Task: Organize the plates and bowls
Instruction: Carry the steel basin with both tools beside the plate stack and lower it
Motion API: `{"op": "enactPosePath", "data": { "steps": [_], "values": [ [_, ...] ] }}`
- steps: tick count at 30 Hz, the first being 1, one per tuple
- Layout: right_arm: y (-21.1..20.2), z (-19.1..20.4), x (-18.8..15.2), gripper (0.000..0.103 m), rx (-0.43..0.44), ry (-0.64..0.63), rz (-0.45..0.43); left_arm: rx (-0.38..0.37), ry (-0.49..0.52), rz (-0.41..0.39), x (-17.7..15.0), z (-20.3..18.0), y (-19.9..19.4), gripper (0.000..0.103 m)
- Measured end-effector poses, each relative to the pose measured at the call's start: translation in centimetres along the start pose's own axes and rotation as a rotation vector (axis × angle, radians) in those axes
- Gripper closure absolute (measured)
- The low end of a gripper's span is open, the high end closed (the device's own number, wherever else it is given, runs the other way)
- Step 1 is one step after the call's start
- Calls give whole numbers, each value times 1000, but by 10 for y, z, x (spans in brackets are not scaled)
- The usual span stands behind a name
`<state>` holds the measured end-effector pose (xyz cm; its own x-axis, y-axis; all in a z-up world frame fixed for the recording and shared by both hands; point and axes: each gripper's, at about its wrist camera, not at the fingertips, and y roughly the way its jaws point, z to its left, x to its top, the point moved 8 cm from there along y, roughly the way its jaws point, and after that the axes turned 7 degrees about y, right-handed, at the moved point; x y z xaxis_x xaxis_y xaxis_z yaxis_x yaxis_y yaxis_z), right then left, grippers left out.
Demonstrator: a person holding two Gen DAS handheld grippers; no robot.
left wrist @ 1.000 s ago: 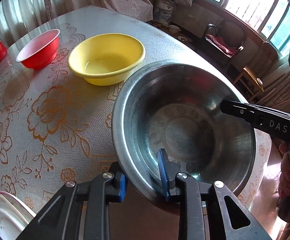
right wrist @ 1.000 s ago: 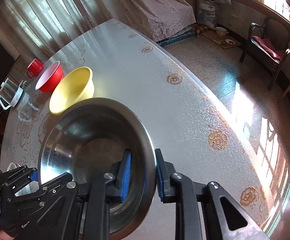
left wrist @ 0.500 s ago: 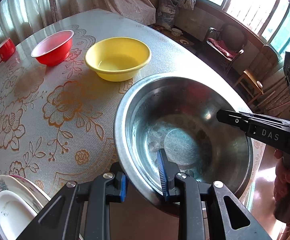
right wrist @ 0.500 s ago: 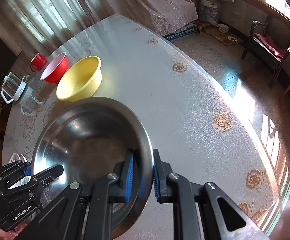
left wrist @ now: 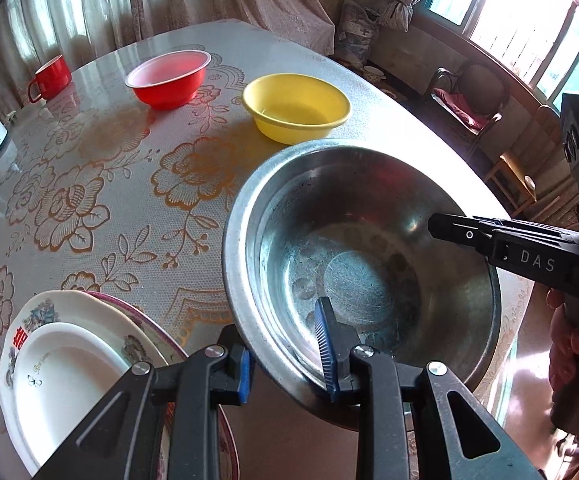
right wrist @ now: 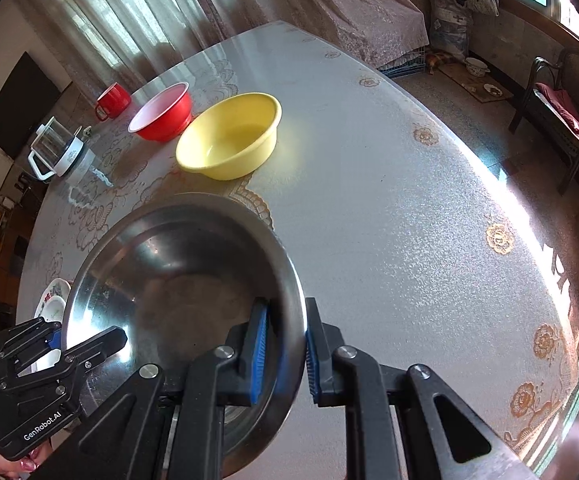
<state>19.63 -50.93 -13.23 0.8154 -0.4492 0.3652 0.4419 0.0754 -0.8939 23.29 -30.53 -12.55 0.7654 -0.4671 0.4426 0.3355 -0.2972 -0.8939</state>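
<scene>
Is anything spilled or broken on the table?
Nothing looks spilled or broken. The steel bowl is gripped by its rim on both sides, and the yellow bowl, red bowl and plates sit upright.

A yellow bowl (left wrist: 296, 107), red bowl (left wrist: 168, 79), red mug (left wrist: 50, 78), and orange-flowered tablecloth (left wrist: 69, 200).

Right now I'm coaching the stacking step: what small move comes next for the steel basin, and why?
Probably set the steel basin down on the bare table, short of the yellow bowl. Both the left gripper and right gripper clamp opposite rims, and the smaller yellow bowl could then nest inside it.
</scene>
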Motion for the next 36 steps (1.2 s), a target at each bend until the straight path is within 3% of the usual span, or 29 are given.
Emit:
{"op": "enactPosePath", "data": {
  "steps": [15,36],
  "values": [
    [13,31,0,86,-23,-117,4,-24,-8,55,-27,7,5,73],
    [24,25,-4,82,-48,-60,34,-48,34,101,-29,9,16,69]
  ]
}}
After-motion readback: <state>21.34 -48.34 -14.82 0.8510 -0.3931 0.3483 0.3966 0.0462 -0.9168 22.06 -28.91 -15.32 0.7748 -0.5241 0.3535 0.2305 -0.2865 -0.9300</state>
